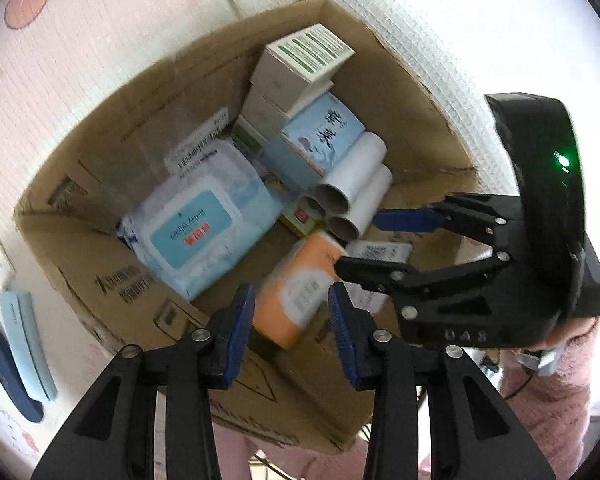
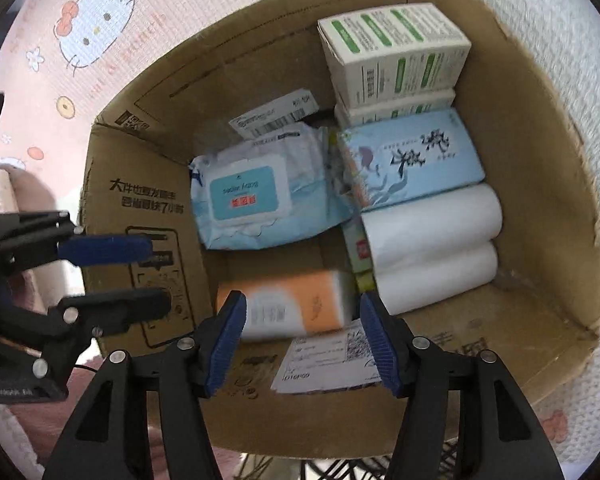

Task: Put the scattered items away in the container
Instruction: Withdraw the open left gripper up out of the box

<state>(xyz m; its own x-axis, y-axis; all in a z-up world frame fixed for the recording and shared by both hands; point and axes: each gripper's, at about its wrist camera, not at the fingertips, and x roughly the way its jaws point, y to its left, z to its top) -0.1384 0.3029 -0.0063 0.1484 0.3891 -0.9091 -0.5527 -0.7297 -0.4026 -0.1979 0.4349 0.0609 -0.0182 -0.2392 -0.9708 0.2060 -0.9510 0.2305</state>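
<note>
The cardboard box (image 2: 540, 184) stands open on a pink patterned mat (image 2: 60, 80), with both grippers held above its mouth and pointing steeply down into it.

Contents of the box:
- A wet-wipe pack (image 2: 256, 196) lies against the left inner wall, blue label up.
- An orange tissue pack (image 2: 292, 304) lies on the box floor near the front — directly below the right gripper's fingertips in the right wrist view.
- Two white rolls (image 2: 432, 256) lie side by side against the right wall.
- A light-blue tissue pack (image 2: 412, 160) rests just behind the rolls.
- White-and-green cartons (image 2: 396, 52) are stacked in the far corner.
- A shipping label (image 2: 328, 364) is stuck on the inner front flap.

Left gripper (image 1: 291, 336): jaws part-open, nothing between the blue pads; the orange pack shows in the gap but lies well below.

Right gripper (image 2: 302, 340): jaws part-open, empty, likewise not touching the pack.

A pink fleece sleeve (image 1: 556, 392) shows behind the right gripper — the hand holding it.
</note>
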